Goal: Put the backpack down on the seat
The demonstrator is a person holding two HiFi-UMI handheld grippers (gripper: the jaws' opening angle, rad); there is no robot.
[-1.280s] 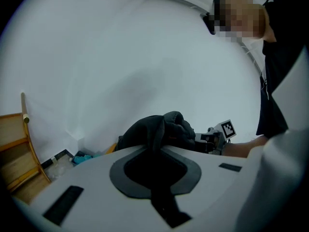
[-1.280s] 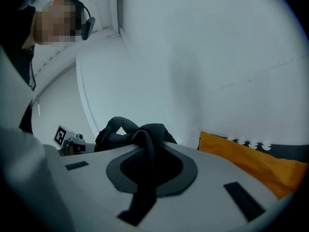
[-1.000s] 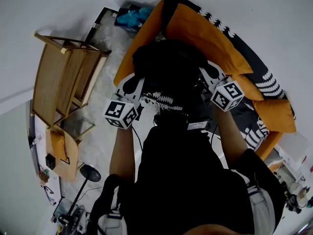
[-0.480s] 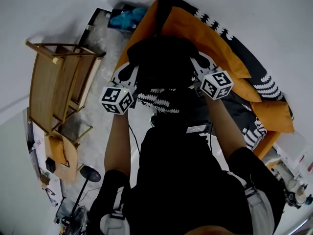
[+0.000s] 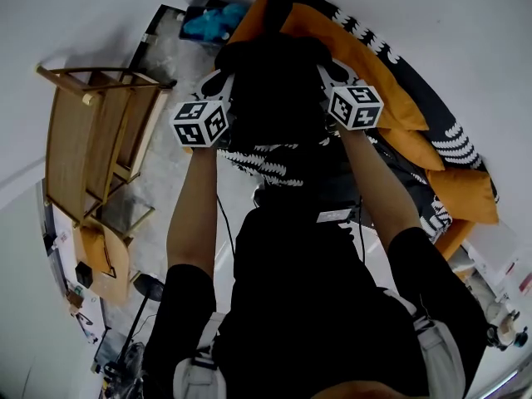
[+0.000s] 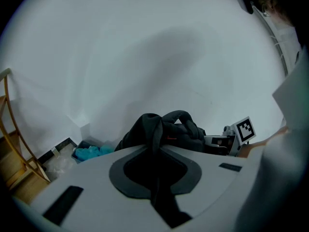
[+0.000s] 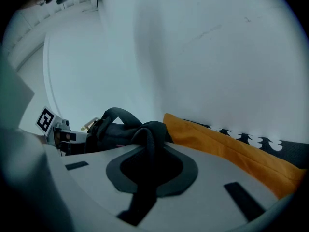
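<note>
Backpack (image 5: 278,90) in left gripper (image 6: 155,149), right gripper (image 7: 145,151)

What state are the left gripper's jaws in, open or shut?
Shut on the backpack: the left gripper pinches a fold of its black fabric between them.

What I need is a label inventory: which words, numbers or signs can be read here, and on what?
No words or numbers are readable.
Left cube, right cube: black-and-white square patterns, no letters.
Pale label on the person's chest: too small to read.
</note>
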